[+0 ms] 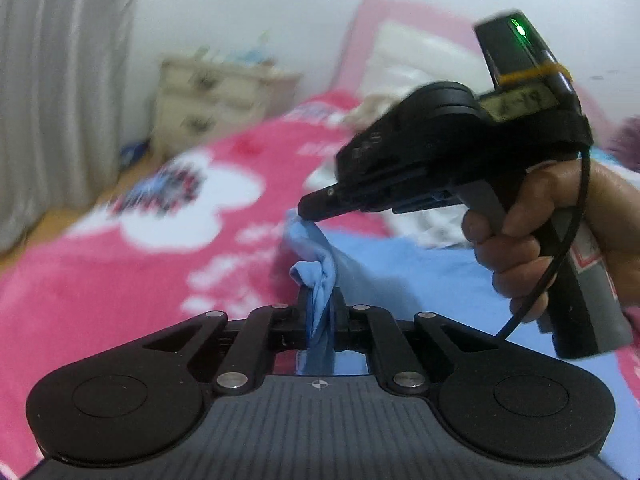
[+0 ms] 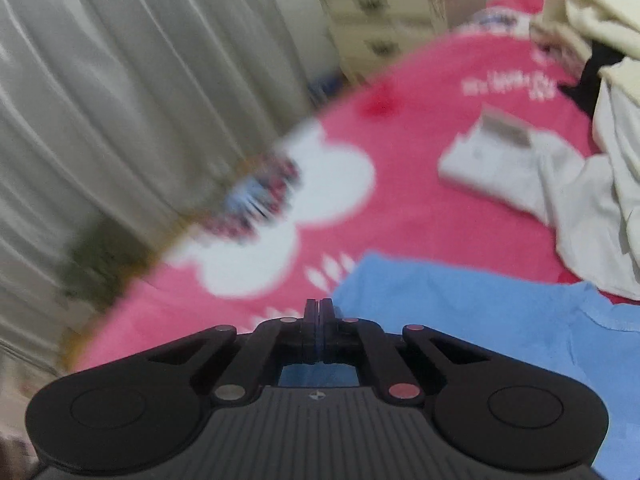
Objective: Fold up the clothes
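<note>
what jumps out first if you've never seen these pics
A light blue garment bunched between the closed fingers of the left gripper, low in the left wrist view. To its right a hand holds the right gripper over the cloth. Under it all lies a bright pink blanket.

Pink blanket (image 2: pixel 420 220) lies open leftward; cream clothes pile (image 2: pixel 592 184) crowds right.

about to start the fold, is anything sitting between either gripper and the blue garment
Nothing visible does. The left gripper is already shut on a bunched edge of the blue garment, and the right gripper sits at the same fold, its jaws closed; whether they pinch cloth is unclear.
</note>
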A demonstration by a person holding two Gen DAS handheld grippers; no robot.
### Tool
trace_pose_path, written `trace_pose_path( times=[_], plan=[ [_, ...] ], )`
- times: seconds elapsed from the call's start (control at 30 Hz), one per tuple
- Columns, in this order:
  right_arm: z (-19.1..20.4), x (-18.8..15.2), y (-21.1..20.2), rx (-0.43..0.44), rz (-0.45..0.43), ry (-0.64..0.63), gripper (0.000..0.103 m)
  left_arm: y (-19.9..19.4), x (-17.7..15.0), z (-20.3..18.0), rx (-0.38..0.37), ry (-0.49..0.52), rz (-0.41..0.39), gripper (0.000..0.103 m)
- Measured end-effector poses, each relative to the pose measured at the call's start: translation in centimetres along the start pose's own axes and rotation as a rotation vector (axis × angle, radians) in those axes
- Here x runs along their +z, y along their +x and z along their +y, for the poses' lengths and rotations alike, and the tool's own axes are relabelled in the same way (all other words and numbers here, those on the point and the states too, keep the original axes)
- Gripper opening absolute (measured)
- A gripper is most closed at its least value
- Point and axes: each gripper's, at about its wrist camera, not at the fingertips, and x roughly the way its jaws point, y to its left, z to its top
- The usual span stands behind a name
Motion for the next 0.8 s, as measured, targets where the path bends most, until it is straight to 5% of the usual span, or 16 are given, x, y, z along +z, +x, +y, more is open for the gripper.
trace_pose_path(
  times=[0.13, 0.37, 0.57, 0.8],
  plan=[
    [-2.9, -2.7, -6.5, 0.023, -0.116, 0.042, 0.001, -0.9, -0.8, -3.3, -0.080, 0.166, 0.011, 0.008],
    [-9.7, -9.2, -8.0, -0.147, -0.063, 0.167, 0.001, 0.3, -3.2, -7.1, -0.129, 0.320, 0.131, 0.034],
    [-11.6, -9.2, -10.3, -0.188, -0.106, 0.205, 0.004, -0.2, -2.1, -5.4, -0.161, 0.190, 0.148, 0.045],
    [-9.3, -6.0, -10.6, -0.014, -0.116, 0.194, 0.020, 3.2, -0.5, -1.8, -0.092, -0.127, 0.217, 0.046]
  ],
)
